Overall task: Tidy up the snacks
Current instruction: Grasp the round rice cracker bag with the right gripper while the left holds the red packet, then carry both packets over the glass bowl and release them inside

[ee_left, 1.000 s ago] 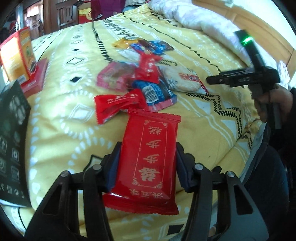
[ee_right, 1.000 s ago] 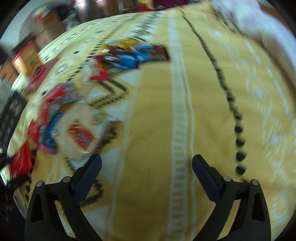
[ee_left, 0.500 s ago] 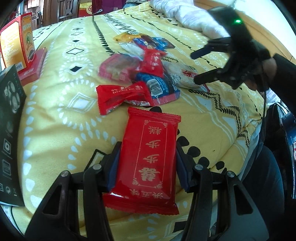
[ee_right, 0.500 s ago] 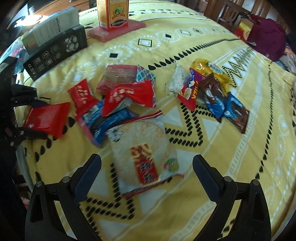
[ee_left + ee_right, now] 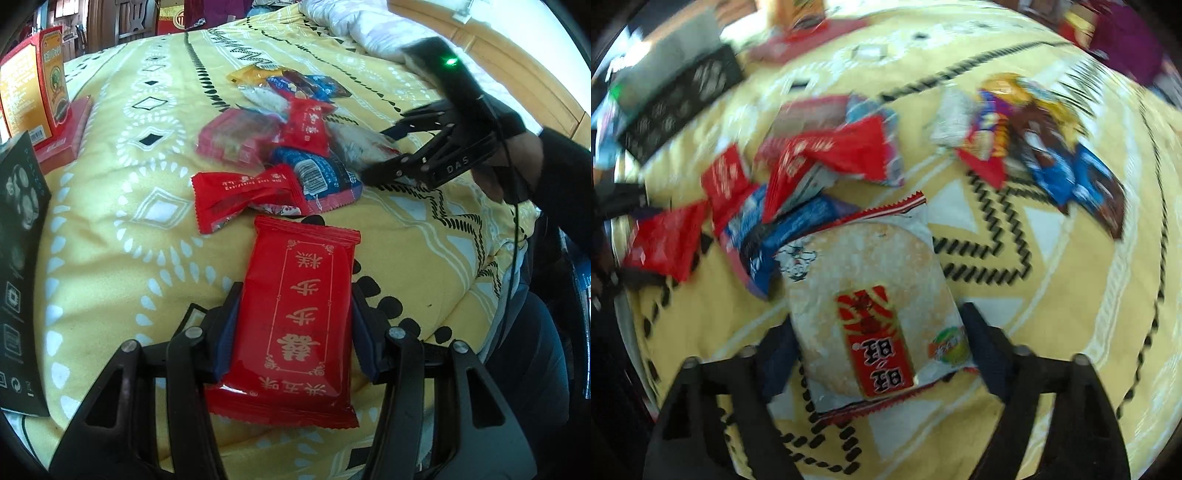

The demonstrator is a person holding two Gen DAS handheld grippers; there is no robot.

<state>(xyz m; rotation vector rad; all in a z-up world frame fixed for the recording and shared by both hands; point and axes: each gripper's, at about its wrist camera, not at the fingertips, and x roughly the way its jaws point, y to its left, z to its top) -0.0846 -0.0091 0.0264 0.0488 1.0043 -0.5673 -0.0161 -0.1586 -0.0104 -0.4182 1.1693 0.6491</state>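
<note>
Left gripper [image 5: 295, 325]: pinched on the red snack packet [image 5: 299, 317] with gold characters; both pads are pressed against the packet's long edges, near its lower half.
Red snack packet: held lengthwise between the fingers, its far end extending ahead of the claw over the yellow patterned bedspread [image 5: 122, 229].
Right gripper [image 5: 879, 343]: jaws are closing around the rice cracker packet [image 5: 871, 306]; the packet lies between the fingers, and whether the pads already press on it cannot be told from the blurred frame.
Rice cracker packet: flat on the bedspread, its near half between the right fingers, its far end pointing ahead toward the pile.
Snack pile [image 5: 280, 158]: located just ahead of the left claw's packet; red, blue and pink wrappers are overlapped.
Further cluster [image 5: 1034, 136]: seen ahead and to the right of the right claw, apart from the main pile.
Orange carton [image 5: 33, 85]: stood upright far ahead-left of the left claw.
Black box [image 5: 18, 258]: seen at the left edge, beside the left claw.
Person's hand [image 5: 517, 166]: seen gripping the right gripper's handle, ahead-right of the left claw.
</note>
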